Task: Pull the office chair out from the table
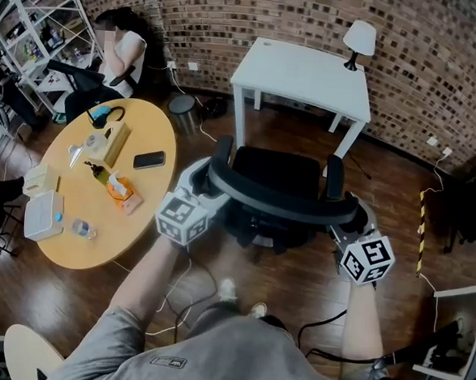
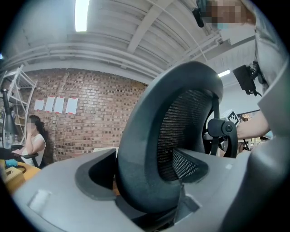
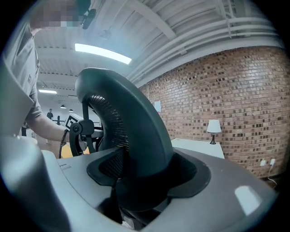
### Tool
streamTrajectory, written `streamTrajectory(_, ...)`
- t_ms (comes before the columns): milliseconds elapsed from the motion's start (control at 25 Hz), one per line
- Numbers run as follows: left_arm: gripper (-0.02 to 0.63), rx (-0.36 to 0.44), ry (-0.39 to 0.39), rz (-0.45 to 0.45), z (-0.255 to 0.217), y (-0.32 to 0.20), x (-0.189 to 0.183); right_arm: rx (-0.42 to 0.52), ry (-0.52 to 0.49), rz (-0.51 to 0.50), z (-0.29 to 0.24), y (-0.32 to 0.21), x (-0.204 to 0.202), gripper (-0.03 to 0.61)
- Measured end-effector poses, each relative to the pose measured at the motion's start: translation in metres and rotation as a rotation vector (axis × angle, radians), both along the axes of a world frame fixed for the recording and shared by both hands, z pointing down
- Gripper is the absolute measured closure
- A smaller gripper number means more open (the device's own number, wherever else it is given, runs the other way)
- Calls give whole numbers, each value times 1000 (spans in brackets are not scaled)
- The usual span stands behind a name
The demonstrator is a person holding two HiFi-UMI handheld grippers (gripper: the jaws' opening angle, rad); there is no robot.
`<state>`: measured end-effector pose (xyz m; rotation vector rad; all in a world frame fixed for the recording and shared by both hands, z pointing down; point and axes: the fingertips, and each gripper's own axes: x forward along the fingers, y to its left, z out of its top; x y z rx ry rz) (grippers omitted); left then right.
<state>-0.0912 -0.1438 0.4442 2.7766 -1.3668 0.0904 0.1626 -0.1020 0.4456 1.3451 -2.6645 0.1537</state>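
Brick wall and dark wooden floor enclose the room. At frame centre, a black mesh-backed office chair stands just below a white rectangular counter, its seat out from under the top. The left hand-held gripper is clamped on the left end of the backrest's curved rim. The right hand-held gripper is clamped on the right end.

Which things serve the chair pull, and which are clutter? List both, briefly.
Job: office chair, white table, left gripper and right gripper, both gripping it.
Lying about: round table, phone, lamp.
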Motion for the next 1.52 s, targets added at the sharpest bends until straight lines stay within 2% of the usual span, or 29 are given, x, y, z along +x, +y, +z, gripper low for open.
streamTrajectory(280,230,-6,-2,-15,3,34,9,-4,-1,-18,2,32,9,267)
streamTrajectory(520,230,14,-3,-2,1,61,2,-4,8,-15,-1,60,1,267)
streamTrajectory(1040,230,34,14,104,1,102,-22,-4,16,97,2,122,-27,264)
streamTrajectory(1520,230,27,10,100,5,118,-22,-10,10,123,3,139,-24,259)
